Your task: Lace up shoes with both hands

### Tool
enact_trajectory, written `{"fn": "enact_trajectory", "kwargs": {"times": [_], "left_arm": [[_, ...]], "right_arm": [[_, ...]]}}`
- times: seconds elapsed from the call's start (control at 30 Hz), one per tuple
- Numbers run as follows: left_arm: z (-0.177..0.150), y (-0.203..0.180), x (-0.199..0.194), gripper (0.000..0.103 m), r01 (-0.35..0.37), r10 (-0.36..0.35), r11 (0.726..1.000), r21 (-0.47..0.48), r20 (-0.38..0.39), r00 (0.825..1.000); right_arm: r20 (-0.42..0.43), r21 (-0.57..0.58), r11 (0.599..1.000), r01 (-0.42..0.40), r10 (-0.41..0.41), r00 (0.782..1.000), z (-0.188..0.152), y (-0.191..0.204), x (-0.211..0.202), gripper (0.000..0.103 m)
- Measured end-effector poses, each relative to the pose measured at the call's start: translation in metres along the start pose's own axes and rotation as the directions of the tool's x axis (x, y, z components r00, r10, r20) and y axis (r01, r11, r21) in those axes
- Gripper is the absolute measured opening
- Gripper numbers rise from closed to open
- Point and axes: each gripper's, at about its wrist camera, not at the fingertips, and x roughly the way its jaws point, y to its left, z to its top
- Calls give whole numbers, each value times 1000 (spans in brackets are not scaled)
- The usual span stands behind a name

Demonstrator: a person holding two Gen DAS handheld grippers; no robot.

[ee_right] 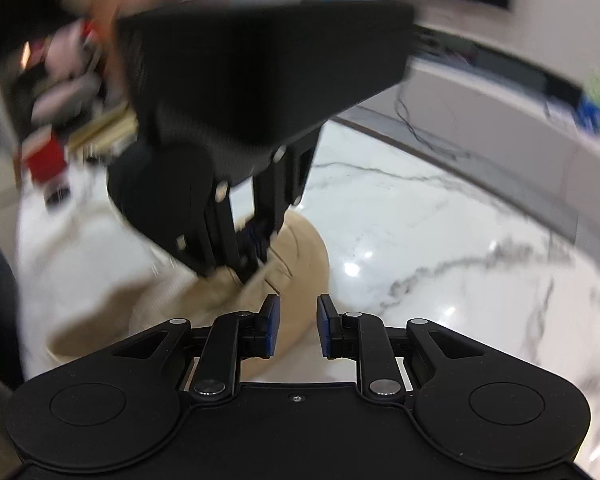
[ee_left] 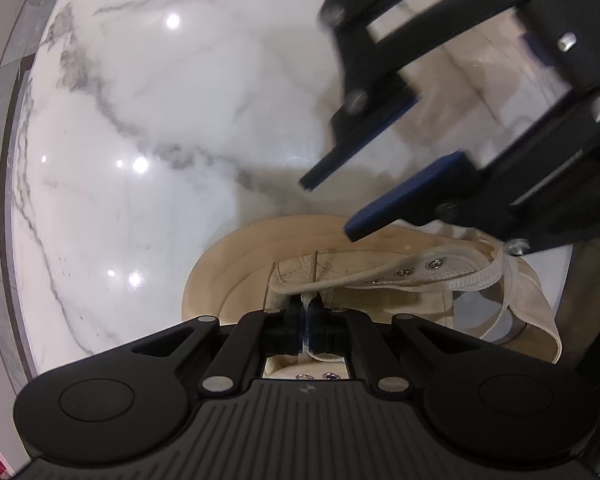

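The left hand-held gripper [ee_left: 309, 312] points straight down over the shoe [ee_left: 340, 276], its jaws clamped on the white lace [ee_left: 472, 280] at the toe end. The beige shoe rests on the marble counter [ee_left: 140, 140]. At two o'clock, the right hand-held gripper [ee_left: 332, 208] hovers, jaws apart and empty.
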Motion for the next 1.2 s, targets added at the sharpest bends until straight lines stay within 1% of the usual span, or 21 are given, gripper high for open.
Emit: {"fn": "enact_trajectory", "kwargs": {"times": [0.03, 0.1, 0.23, 0.33, 0.47, 0.67, 0.73, 1.2], "left_arm": [[0, 0, 0, 2, 0, 0, 1000, 2, 1, 1000], [-1, 0, -2, 2, 3, -3, 1000, 8, 3, 1000], [-4, 0, -3, 2, 11, -11, 1000, 13, 11, 1000], [-6, 0, -5, 2, 16, -16, 1000, 16, 18, 1000], [-9, -1, -7, 2, 19, -19, 999, 27, 22, 1000], [-8, -5, -12, 2, 11, -11, 999, 50, 16, 1000], [-8, -7, -13, 2, 8, -9, 998, 55, 14, 1000], [-12, -12, -20, 2, 18, -19, 998, 58, 6, 1000]], "right_arm": [[10, -36, 999, -2, 2, 1000, 0, 3, 3, 19], [20, -63, 998, -11, 12, 1000, 1, 6, 5, 19], [38, -78, 996, -33, 36, 999, 8, 8, 9, 19], [29, -92, 994, -51, 54, 998, 9, 7, 10, 14], [15, -120, 990, -72, 75, 997, 10, 2, 13, 12], [-21, -180, 979, -97, 94, 995, 11, 1, 13, 12], [-30, -206, 974, -92, 87, 996, 12, 2, 15, 12], [-50, -255, 961, -110, 101, 994, 17, 1, 21, 12]]}}
